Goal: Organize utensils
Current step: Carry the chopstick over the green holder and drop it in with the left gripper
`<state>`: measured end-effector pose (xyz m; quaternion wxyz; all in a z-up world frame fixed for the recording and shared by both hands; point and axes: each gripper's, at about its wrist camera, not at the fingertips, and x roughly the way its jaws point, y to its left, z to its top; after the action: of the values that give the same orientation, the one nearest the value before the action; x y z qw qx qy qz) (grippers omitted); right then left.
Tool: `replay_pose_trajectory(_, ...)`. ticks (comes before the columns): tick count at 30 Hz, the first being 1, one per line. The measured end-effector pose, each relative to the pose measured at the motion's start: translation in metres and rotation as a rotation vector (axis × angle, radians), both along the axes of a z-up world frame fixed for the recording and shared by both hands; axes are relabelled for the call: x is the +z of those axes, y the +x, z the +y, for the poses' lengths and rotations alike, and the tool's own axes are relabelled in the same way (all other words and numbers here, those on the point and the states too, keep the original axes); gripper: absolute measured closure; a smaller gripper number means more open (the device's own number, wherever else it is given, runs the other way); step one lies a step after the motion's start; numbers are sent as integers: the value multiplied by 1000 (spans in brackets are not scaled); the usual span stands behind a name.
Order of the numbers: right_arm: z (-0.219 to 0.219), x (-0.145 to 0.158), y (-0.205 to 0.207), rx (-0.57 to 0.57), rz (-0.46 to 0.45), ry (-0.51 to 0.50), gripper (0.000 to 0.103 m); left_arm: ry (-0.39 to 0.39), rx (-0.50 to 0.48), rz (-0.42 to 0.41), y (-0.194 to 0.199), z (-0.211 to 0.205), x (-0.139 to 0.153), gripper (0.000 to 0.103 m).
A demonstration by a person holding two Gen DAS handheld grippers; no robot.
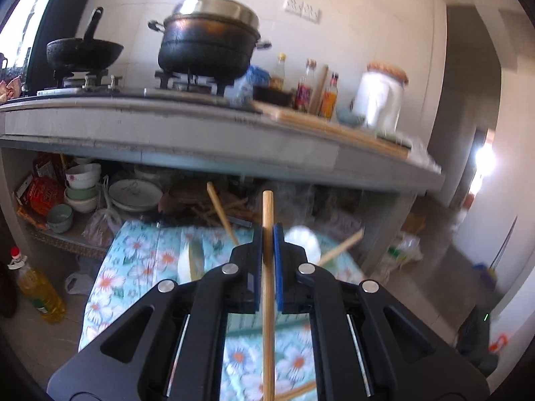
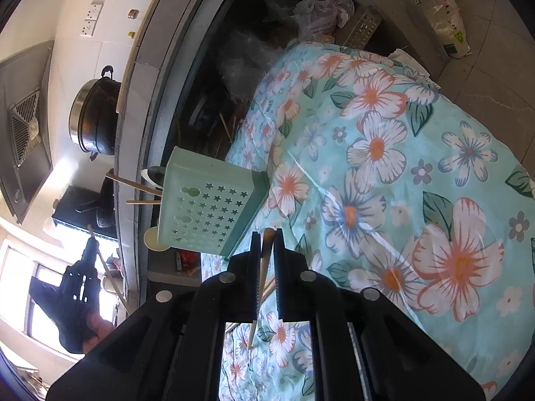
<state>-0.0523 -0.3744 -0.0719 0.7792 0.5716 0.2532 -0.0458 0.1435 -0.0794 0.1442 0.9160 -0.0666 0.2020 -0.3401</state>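
Chopsticks already poke from the green holder (image 2: 207, 207), while each gripper, left (image 1: 267, 234) and right (image 2: 266, 237), jaws clamped, grips another chopstick not yet stowed.

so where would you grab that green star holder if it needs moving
Take the green holder by its thin open rim, on the side away from the sticking-out chopsticks. The tongs would straddle that wall from above; the body looks too wide to span.

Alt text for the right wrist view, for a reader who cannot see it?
The right hand-held gripper is shut on a wooden chopstick above a floral cloth. Ahead, a pale green utensil holder with star cutouts holds chopsticks.
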Motion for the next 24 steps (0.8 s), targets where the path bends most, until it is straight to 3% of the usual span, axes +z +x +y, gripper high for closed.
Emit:
replay_pose_trajectory(4, -2, -1, 1, 1, 1, 5, 95, -141, 34, -65, 19, 1, 28, 98)
replay_pose_trajectory(8, -4, -3, 4, 2, 2, 12, 95, -230, 69, -57, 51, -13, 42, 98)
replay_pose_trajectory(16, -13, -12, 8, -4, 7, 34, 95, -233, 205, -113, 108, -56, 44, 98)
replay_pose_trajectory(24, -18, -18, 14, 0, 6, 49, 95, -136, 279, -117, 138, -88, 12, 98)
